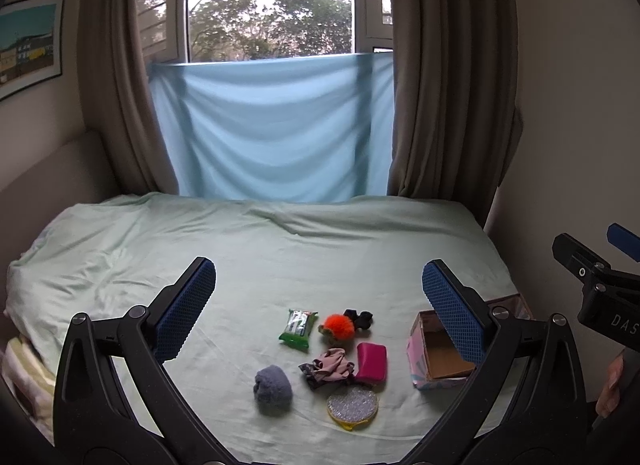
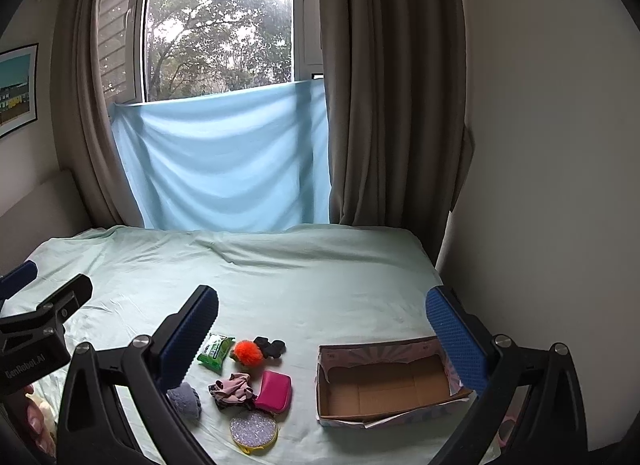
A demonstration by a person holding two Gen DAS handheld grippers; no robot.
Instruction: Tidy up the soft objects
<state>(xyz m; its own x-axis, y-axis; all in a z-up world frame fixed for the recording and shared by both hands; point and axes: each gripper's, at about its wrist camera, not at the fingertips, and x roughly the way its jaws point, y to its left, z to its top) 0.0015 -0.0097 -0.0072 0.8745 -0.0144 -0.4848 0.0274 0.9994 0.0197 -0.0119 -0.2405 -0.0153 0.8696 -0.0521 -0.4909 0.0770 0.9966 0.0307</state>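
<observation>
Several small items lie together on the pale green bed (image 1: 280, 257): a green wipes pack (image 1: 298, 325), an orange fluffy ball (image 1: 339, 325), a black fabric piece (image 1: 359, 318), a pink crumpled cloth (image 1: 330, 367), a magenta pouch (image 1: 371, 362), a blue-grey woolly bundle (image 1: 273, 388) and a glittery round disc (image 1: 352, 405). To their right stands an open cardboard box (image 2: 384, 385), nothing inside. My left gripper (image 1: 319, 301) hovers open above the pile. My right gripper (image 2: 322, 329) is open too, above the bed between pile and box. Neither holds anything.
A light blue sheet (image 1: 272, 129) hangs over the window, with brown curtains (image 1: 448, 77) on both sides. A wall (image 2: 552, 169) runs close along the bed's right edge. Striped bedding (image 1: 24, 369) lies at the lower left. Wrinkled bed surface stretches behind the items.
</observation>
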